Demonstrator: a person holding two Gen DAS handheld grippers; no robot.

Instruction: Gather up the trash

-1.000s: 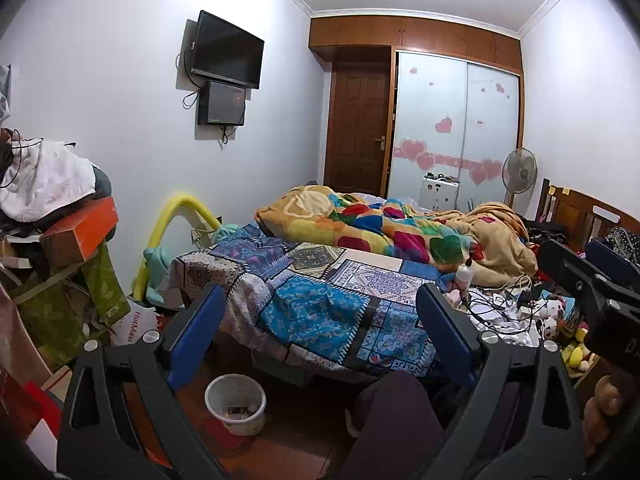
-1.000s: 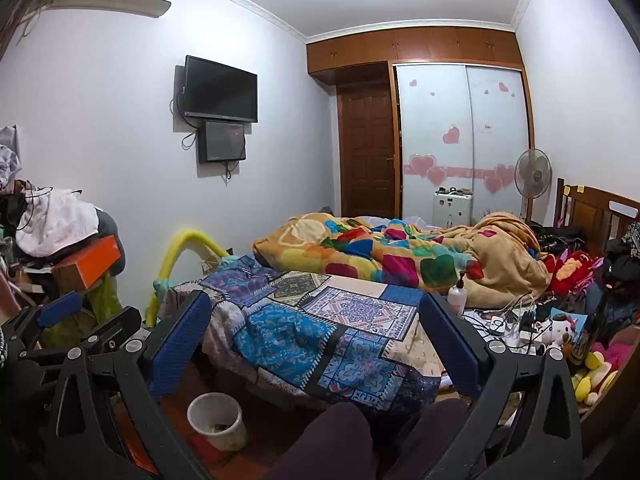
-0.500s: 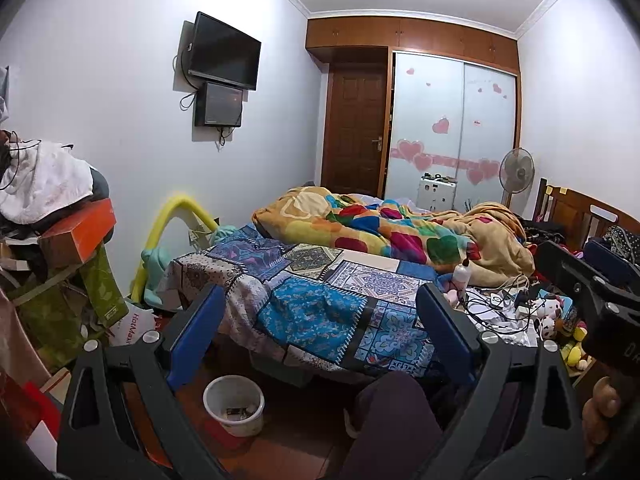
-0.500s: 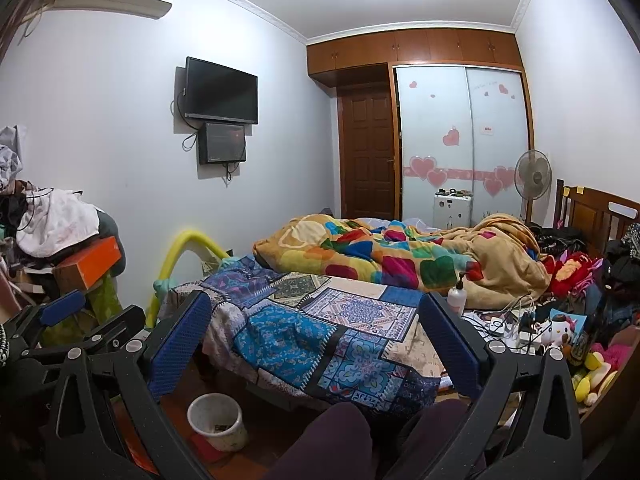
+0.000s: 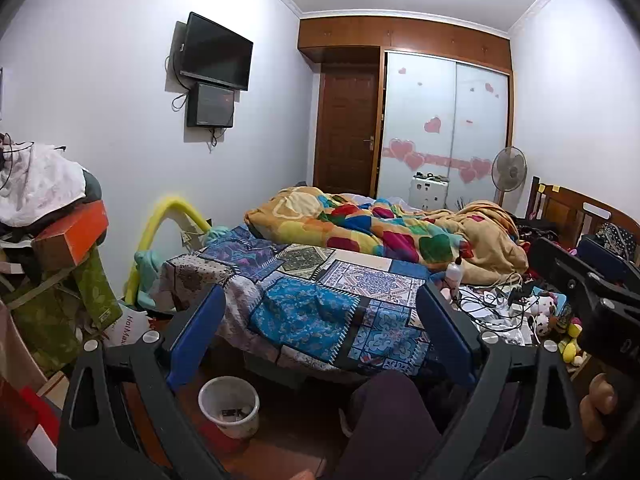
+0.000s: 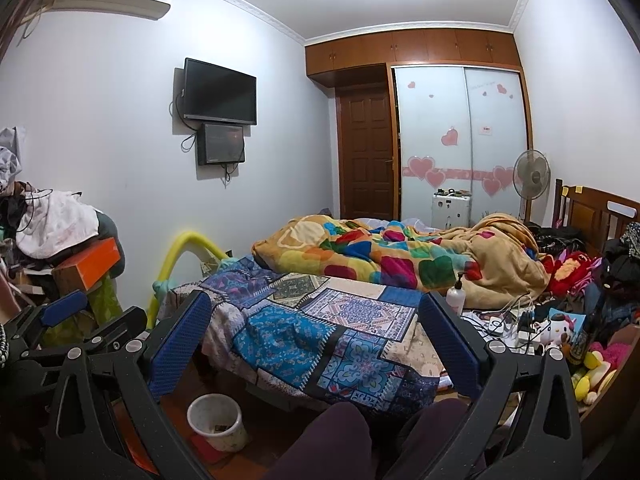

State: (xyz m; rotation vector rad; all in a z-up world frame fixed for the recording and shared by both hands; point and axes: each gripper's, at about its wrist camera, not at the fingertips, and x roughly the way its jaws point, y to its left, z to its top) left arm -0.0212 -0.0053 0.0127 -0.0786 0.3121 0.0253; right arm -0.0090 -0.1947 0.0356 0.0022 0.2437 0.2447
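Observation:
A small white trash bin [image 5: 229, 406] [image 6: 216, 421] stands on the red-brown floor at the foot of the bed, with a few scraps inside. My left gripper [image 5: 320, 320] is held wide open above and behind it, nothing between its blue pads. My right gripper [image 6: 316, 332] is also wide open and empty, raised over the bed's near edge. Each gripper shows at the edge of the other's view. Papers and cables [image 5: 492, 304] [image 6: 500, 322] lie scattered on the bed's right side by a white pump bottle [image 6: 456, 296].
A bed [image 5: 320, 296] with a patchwork cover and a colourful blanket [image 6: 400, 256] fills the middle. A pile of boxes and clothes [image 5: 48, 240] stands at the left. Plush toys [image 6: 576, 344] crowd the right. The person's knees [image 6: 340, 440] are at the bottom.
Both views have shifted only slightly; the left gripper drifted a little lower and leftward. Both grippers stay open and empty.

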